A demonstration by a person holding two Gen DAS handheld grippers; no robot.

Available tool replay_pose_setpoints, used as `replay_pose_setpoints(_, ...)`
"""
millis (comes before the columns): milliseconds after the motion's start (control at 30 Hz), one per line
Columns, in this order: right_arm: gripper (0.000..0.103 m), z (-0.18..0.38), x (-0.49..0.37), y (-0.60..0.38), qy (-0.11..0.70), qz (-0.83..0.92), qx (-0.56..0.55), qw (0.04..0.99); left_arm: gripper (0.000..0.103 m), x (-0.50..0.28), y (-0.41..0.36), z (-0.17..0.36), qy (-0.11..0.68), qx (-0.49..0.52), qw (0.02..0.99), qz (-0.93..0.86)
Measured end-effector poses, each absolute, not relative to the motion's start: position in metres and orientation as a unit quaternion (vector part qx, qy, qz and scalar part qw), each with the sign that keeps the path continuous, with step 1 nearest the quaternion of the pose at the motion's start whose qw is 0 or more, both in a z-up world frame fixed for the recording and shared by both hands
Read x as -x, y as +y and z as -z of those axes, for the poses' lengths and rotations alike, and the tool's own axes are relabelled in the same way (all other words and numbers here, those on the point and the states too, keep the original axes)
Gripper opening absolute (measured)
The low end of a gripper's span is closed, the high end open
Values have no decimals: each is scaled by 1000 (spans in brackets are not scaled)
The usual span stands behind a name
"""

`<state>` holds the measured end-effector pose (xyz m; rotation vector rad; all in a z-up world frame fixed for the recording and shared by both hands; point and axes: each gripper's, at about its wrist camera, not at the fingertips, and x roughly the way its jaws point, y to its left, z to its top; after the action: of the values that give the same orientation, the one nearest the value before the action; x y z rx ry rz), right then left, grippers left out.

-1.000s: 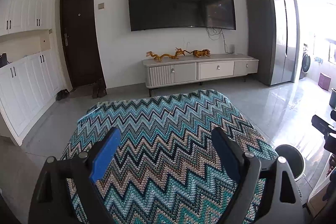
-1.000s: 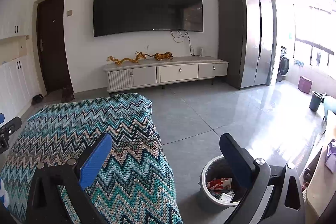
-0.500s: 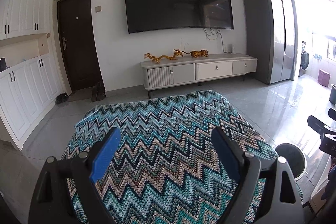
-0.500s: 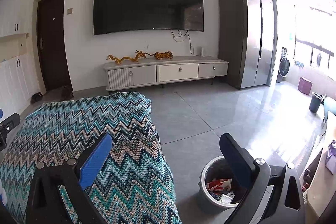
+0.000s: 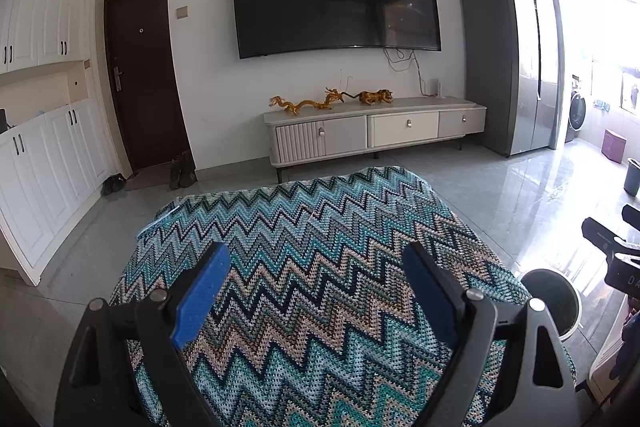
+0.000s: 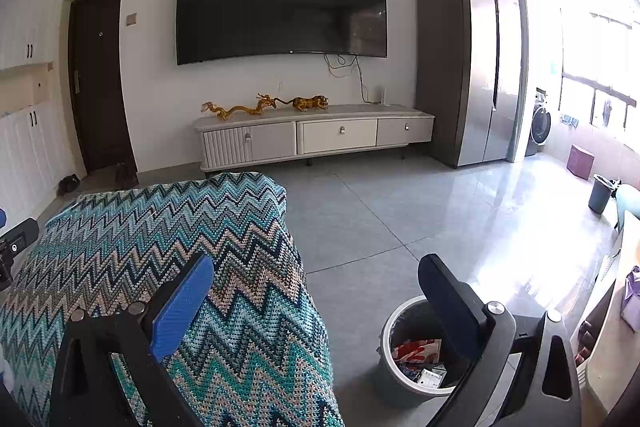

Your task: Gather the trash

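Zigzag blanket (image 5: 312, 267) slightly lower than before, both tongs (image 5: 316, 283) (image 6: 316, 291) spread, empty, trash bin (image 6: 416, 359) unmoved.

left gripper (image 5: 316, 291): black frame | blue pads | silver screws || right gripper (image 6: 316, 301): same

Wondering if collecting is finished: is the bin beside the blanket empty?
Not empty. The bin holds a red-and-white wrapper and small packets, seen through its open top.
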<state>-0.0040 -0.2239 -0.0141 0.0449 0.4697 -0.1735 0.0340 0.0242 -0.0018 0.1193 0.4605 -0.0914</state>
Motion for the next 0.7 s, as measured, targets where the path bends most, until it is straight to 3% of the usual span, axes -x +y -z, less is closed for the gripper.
replay_pose_setpoints(700,103,14,4,-224,233,88,-20,968,88,-32,22,2,235,-52,969,59)
